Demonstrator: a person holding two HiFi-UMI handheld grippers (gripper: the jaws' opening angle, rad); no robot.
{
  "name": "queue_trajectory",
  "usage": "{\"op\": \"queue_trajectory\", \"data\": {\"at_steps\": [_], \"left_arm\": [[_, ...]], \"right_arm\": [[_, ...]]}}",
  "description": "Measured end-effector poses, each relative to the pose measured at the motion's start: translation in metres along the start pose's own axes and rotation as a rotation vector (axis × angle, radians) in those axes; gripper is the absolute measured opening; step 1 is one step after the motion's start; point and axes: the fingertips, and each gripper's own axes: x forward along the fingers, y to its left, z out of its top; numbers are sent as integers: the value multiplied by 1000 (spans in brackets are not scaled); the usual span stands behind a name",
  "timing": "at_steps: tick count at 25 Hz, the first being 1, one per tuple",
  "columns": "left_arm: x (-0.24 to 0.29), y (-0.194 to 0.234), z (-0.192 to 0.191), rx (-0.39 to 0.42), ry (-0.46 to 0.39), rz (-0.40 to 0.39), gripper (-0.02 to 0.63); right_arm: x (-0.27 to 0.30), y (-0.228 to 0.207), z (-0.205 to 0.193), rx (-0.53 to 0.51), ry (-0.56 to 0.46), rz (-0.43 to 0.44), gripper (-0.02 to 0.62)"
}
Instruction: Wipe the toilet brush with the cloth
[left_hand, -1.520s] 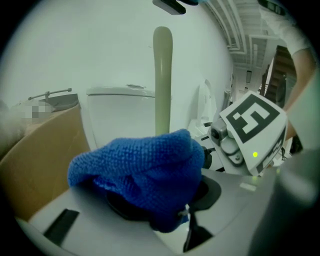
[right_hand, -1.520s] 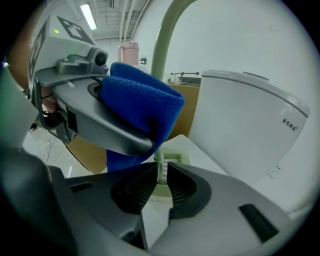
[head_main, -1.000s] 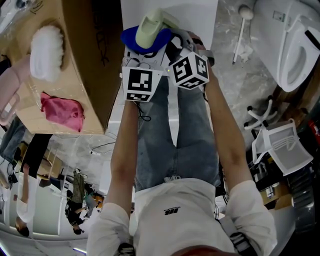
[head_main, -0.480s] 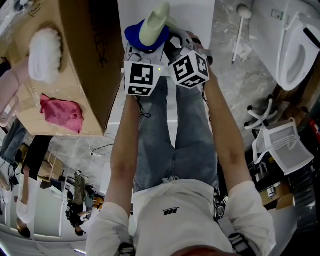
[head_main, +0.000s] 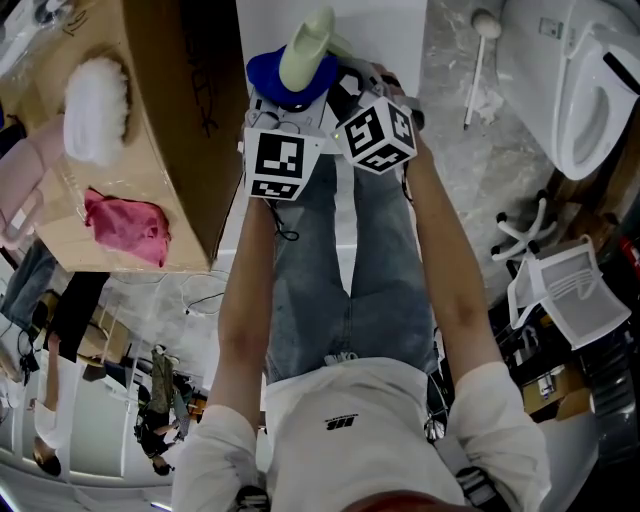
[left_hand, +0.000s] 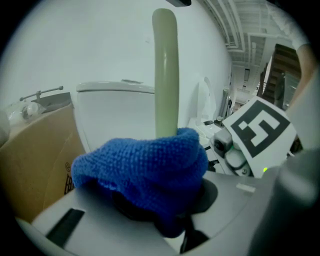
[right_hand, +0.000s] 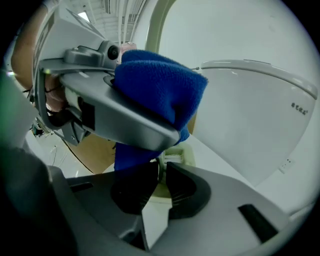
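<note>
Brush handle (head_main: 307, 45): the tip sits higher in the head view than one second ago, close to the top edge, and more of the shaft shows above the blue cloth (head_main: 268, 76). Left tongs (left_hand: 170, 215): the marker cube, raised half a second ago, sits slightly lower and further left. Right tongs (right_hand: 161, 182): the cube edges slightly upward.

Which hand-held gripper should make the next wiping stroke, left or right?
Left, probably: the left hand-held gripper holds the blue cloth against the toilet brush, while the right hand-held gripper clamps the brush steady.
</note>
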Motion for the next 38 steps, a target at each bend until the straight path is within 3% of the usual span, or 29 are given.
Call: {"op": "queue_trajectory", "data": {"at_steps": [27,31,38], "left_arm": [[-71,-3,122,66,-160,-88,126],[-79,-6,141,40,-209,-117,149],[-79,-4,143,36,-219,-121,143]], "right_arm": [[3,1,1,19,65,-4,49],[1,2,0,21,71,-6,49],[1,1,1,28,64,-12,49]]}}
